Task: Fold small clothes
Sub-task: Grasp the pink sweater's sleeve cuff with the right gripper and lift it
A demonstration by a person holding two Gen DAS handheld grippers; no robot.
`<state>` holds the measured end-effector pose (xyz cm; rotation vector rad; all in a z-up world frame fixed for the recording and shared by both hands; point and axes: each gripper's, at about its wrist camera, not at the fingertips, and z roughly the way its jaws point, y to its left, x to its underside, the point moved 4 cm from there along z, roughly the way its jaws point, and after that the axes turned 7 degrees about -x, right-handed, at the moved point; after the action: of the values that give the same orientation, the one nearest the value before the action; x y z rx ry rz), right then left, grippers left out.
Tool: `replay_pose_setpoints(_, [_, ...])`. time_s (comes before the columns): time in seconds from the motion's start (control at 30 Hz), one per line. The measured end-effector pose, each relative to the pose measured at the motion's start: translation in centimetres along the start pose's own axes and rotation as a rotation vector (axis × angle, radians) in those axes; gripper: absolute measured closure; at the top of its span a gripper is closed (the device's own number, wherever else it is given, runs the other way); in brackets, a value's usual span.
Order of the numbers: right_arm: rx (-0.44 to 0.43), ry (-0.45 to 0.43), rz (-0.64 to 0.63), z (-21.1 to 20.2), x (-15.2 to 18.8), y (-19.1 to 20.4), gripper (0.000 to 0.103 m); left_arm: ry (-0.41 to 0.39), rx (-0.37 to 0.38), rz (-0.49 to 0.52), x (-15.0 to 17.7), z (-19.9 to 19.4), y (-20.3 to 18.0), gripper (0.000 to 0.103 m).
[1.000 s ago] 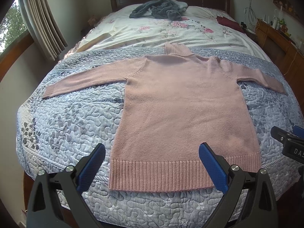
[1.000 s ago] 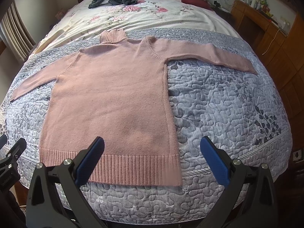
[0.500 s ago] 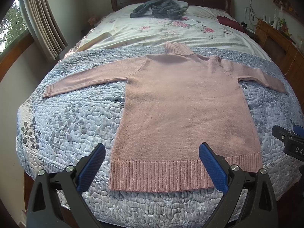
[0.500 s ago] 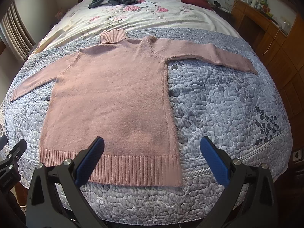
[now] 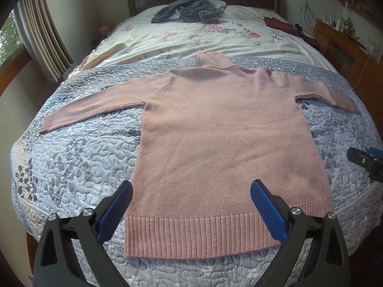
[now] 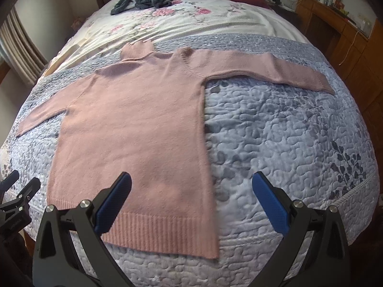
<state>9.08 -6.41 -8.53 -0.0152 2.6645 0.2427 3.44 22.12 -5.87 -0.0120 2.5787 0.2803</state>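
Note:
A pink knitted sweater (image 5: 220,134) (image 6: 134,129) lies flat on a blue-grey quilted bedspread (image 5: 79,157) (image 6: 287,143), sleeves spread out to both sides, ribbed hem toward me and high collar away. My left gripper (image 5: 191,189) hovers open above the hem's left half, blue pads wide apart, nothing between them. My right gripper (image 6: 191,179) is open too, over the sweater's lower right corner and the quilt beside it. Each gripper shows at the edge of the other's view, the right gripper (image 5: 366,162) and the left gripper (image 6: 16,196).
Beyond the quilt lies a floral sheet (image 5: 203,35) with a heap of dark grey clothing (image 5: 189,12) near the headboard and a dark red item (image 5: 280,24). A wooden dresser (image 5: 344,47) stands at the right, curtains (image 5: 45,35) and a window at the left.
Both grippers have edged forward and slightly up over the sweater's hem; the right one has also tilted, giving some blur. The sweater has not moved and both jaws stay wide.

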Motion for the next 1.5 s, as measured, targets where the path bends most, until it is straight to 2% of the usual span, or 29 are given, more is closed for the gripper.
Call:
replay_pose_setpoints(0.13, [0.082,-0.021,0.077,1.8,-5.1,-8.2,0.003,0.005,0.075,-0.031,-4.2,3.5,-3.3,0.004])
replay_pose_setpoints(0.33, [0.102,-0.053,0.351,4.7,-12.3,-24.4,0.003,-0.050,0.099,-0.020,-12.1,7.8,-10.4,0.004])
replay_pose_setpoints(0.5, [0.186,-0.007,0.467,7.6,-15.5,-35.0,0.003,-0.060,0.163,-0.028,-17.3,10.9,-15.9,0.004])
replay_pose_setpoints(0.63, [0.185,0.031,0.541,10.2,-16.1,-40.2,0.004,-0.048,0.169,0.011,-19.5,13.5,-19.7,0.004])
replay_pose_setpoints(0.8, [0.126,0.049,0.616,13.0,-16.5,-43.3,0.005,-0.043,0.160,0.019,-20.1,15.7,-21.2,0.004])
replay_pose_setpoints(0.83, [0.094,0.041,0.632,13.5,-16.6,-43.6,0.012,-0.044,0.155,0.023,-20.1,16.0,-21.3,0.004])
replay_pose_setpoints(0.87, [0.057,0.041,0.651,14.0,-16.7,-43.9,0.025,-0.045,0.150,0.029,-20.0,16.2,-21.4,0.004])
replay_pose_setpoints(0.93, [0.028,0.063,0.687,15.0,-16.5,-44.3,0.029,-0.043,0.137,0.043,-19.8,16.9,-21.4,0.004])
replay_pose_setpoints(1.0, [0.039,0.051,0.679,15.2,-16.8,-44.4,0.038,-0.036,0.127,0.047,-19.5,17.5,-21.1,0.004])
replay_pose_setpoints(1.03, [0.032,0.037,0.675,15.1,-17.0,-44.3,0.053,-0.032,0.123,0.043,-19.3,17.7,-20.8,0.004])
replay_pose_setpoints(1.07, [0.016,0.025,0.676,15.0,-17.1,-44.3,0.073,-0.028,0.119,0.035,-19.2,17.9,-20.5,0.004])
replay_pose_setpoints(1.13, [-0.055,0.008,0.694,14.6,-17.2,-44.2,0.096,-0.019,0.116,0.022,-18.8,18.2,-19.9,0.004])
replay_pose_setpoints(1.2, [-0.048,-0.024,0.692,13.5,-17.6,-44.4,0.096,-0.015,0.114,0.020,-18.5,18.2,-19.5,0.004])
replay_pose_setpoints(1.3, [0.013,-0.072,0.686,11.5,-17.6,-45.4,0.096,-0.017,0.112,0.022,-17.9,18.1,-18.8,0.004])
replay_pose_setpoints(1.37, [0.034,-0.057,0.732,11.5,-16.6,-46.6,0.097,-0.019,0.105,0.021,-17.6,18.1,-18.2,0.004])
replay_pose_setpoints(1.43, [0.062,-0.029,0.718,12.2,-16.0,-46.7,0.097,-0.008,0.098,0.016,-17.3,18.5,-17.5,0.004])
replay_pose_setpoints(1.5, [0.075,-0.040,0.702,12.2,-15.7,-46.4,0.097,0.008,0.095,0.003,-17.0,18.9,-16.7,0.004])
